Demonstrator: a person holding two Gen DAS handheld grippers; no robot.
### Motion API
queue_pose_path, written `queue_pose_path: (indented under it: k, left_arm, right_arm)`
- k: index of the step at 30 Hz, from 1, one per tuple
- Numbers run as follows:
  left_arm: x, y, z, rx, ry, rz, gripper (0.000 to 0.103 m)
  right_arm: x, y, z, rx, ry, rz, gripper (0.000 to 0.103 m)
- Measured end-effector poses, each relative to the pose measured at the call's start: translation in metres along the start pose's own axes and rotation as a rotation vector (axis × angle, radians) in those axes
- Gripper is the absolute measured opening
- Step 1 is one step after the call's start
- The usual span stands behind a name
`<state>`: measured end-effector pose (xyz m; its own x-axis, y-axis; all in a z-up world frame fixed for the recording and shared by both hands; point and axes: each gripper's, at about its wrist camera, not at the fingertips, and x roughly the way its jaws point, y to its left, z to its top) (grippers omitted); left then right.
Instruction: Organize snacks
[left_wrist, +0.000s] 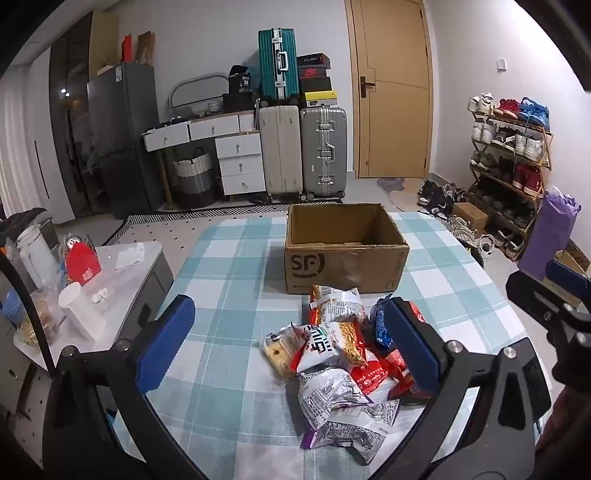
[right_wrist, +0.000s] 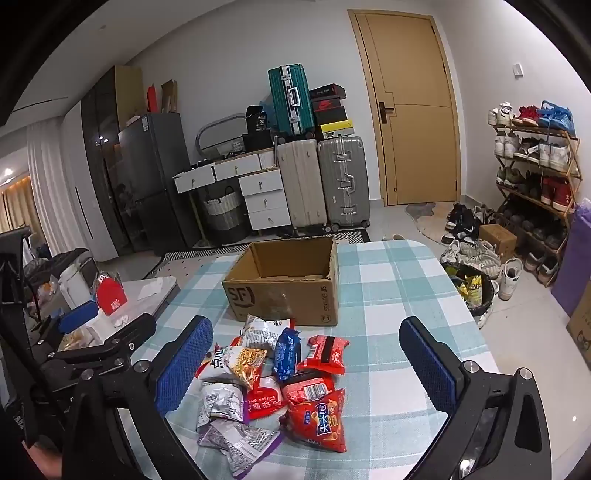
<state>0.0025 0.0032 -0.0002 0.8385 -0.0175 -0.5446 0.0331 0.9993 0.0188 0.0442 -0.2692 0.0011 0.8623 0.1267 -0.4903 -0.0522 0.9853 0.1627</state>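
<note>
A pile of snack packets lies on the checked tablecloth, in front of an open, empty cardboard box marked SF. In the right wrist view the pile holds red, blue, silver and purple packets, with the box just behind. My left gripper is open above the pile's near side, its right finger over the red packets. My right gripper is open and empty, hovering over the pile. Each gripper shows at the edge of the other's view.
A side table at the left carries a red pouch, cups and jars. Suitcases, white drawers and a door stand behind. A shoe rack and a bin stand on the right.
</note>
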Motion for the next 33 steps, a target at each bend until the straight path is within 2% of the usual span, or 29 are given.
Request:
queue_pose_path:
  k: [2, 3, 4, 33]
  left_arm:
    - [0.002, 0.004, 0.001, -0.004, 0.005, -0.009, 0.102]
    - [-0.003, -0.002, 0.0, 0.029, -0.041, 0.018, 0.102]
    - [-0.003, -0.002, -0.001, 0.025, -0.043, 0.015, 0.102]
    - [-0.007, -0.001, -0.001, -0.004, -0.035, 0.017, 0.102]
  right_arm:
    - [0.0, 0.0, 0.0, -0.004, 0.003, -0.009, 0.103]
    - [0.0, 0.0, 0.0, -0.006, -0.001, -0.006, 0.103]
    - [0.0, 0.001, 0.0, -0.007, -0.001, -0.004, 0.103]
    - [0.004, -0.001, -0.003, -0.018, 0.004, 0.017, 0.103]
